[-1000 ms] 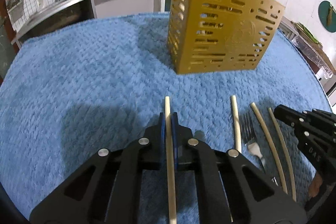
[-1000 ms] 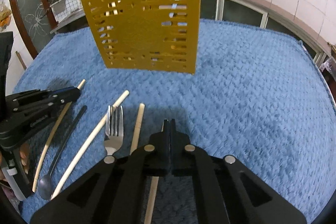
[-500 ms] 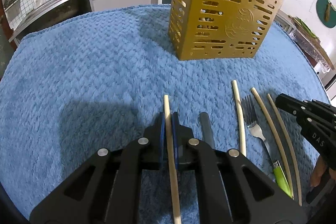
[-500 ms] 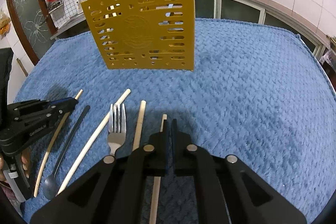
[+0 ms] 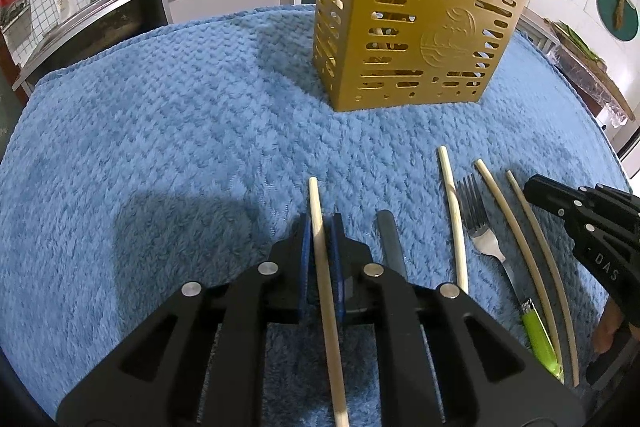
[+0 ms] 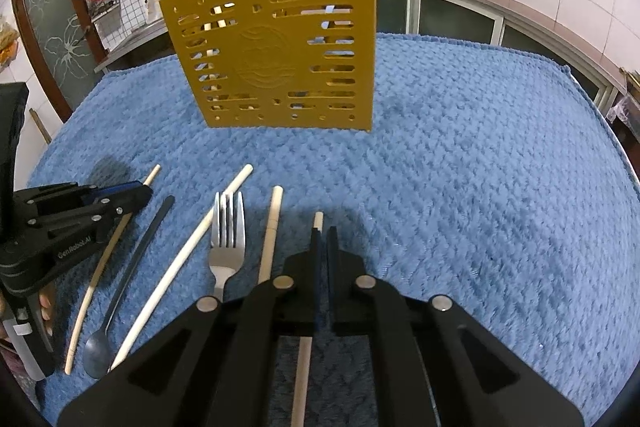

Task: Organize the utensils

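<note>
A blue towel [image 5: 168,131] is spread over the table, and a perforated yellow utensil holder [image 5: 408,27] stands upright on it toward the far side, with a few sticks and a pale blue utensil rising from its top.

In the left wrist view, a chopstick [image 5: 324,267] is seen lying between the blue pads of the left gripper [image 5: 320,223]; its jaws are opening, and a slight gap shows on either side of the stick, so the chopstick is released rather than clamped. Just beside it on the right a dark spoon handle [image 5: 390,243] lies on the towel, followed by a second chopstick [image 5: 454,219], a fork [image 5: 478,223] with a green handle, and two more chopsticks [image 5: 504,211] close together.

The right gripper [image 6: 322,233] is held low over the towel with its jaws clenched and nothing visibly caught between them; a chopstick [image 6: 318,219] lies under it, its tip showing just beyond the fingertips. The dark spoon [image 6: 120,291] is seen whole in the right wrist view, bowl toward the camera.
</note>
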Available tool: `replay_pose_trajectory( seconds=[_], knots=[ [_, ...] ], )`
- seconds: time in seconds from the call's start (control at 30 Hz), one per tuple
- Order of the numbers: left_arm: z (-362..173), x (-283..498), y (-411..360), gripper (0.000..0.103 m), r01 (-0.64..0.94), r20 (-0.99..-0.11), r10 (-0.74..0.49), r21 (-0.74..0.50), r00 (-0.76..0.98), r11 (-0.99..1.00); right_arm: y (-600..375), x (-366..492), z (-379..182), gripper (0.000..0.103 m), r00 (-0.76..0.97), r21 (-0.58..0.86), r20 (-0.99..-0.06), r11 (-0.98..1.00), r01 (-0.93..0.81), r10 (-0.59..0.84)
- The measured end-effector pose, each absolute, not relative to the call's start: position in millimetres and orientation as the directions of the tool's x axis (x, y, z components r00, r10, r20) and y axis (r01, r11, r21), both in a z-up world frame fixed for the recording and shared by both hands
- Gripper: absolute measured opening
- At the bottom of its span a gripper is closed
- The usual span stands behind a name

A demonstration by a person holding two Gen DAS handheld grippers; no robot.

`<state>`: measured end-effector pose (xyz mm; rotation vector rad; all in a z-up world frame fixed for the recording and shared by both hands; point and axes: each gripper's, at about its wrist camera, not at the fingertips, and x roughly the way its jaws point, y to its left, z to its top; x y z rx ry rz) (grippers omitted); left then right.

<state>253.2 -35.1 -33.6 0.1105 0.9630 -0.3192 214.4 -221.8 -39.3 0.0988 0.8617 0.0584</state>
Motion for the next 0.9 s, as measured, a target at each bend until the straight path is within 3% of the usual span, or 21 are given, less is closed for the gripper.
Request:
replay_pose_trajectory(
  seconds=[0.27,0.47,0.73,0.9],
  knots=[
    [-34.3,252.4,-32.7,0.01,0.315,-0.815,-0.23,-0.062,0.532,0.947,-227.5,211.4,-38.9,0.004,0.646,0.106,-0.759,0.994,0.001,0.08],
    [-35.4,245.8,-39.1,0.028,0.357,-0.804,-0.251,-0.051,0.54,0.933,-225.5,210.3,-43.3,0.004,0.649,0.094,-0.758,0.996,0.004,0.069],
    [-34.1,246.6,-29.7,0.028,0.334,-0.788,-0.293,-0.118,0.542,0.935,-227.2,210.3,-41.7,0.004,0.662,0.1,-0.747,0.995,0.016,0.064],
    [-29.8,244.3,-28.1,0.028,0.304,-0.784,-0.262,-0.099,0.563,0.948,-222.1,212.6,-41.9,0.004,0.655,0.09,-0.753,0.996,0.008,0.063]
  ],
)
